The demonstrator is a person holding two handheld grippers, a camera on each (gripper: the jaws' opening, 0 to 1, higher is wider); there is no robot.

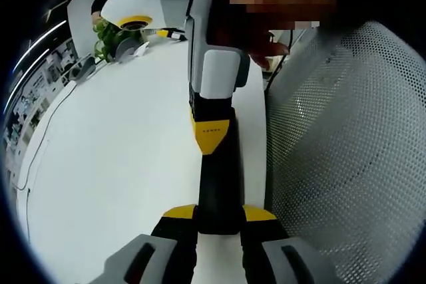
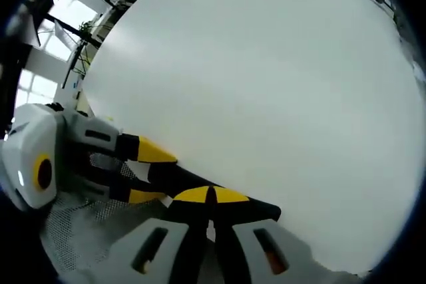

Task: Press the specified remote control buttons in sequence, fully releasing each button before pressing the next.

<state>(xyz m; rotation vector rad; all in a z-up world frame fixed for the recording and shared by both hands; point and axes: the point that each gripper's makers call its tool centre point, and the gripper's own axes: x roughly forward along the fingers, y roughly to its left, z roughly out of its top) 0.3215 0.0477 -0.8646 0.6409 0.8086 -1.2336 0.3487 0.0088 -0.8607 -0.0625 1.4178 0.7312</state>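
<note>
Left gripper (image 1: 219,215) jaws clamp the black remote control (image 1: 219,187); its buttons cannot be made out. White table (image 1: 120,151) spreads beyond them, and a mesh chair back (image 1: 346,151) lies to their right. Right gripper (image 1: 212,136), jaws together, touches the remote's far end.

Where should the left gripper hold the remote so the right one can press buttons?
Probably across the two long edges at the near end, coming in endwise. The remote is a slim black bar pointing away from the left gripper, whose jaws already straddle that end. That leaves the top face free for the right gripper, whose shut tips sit over the bar.
</note>
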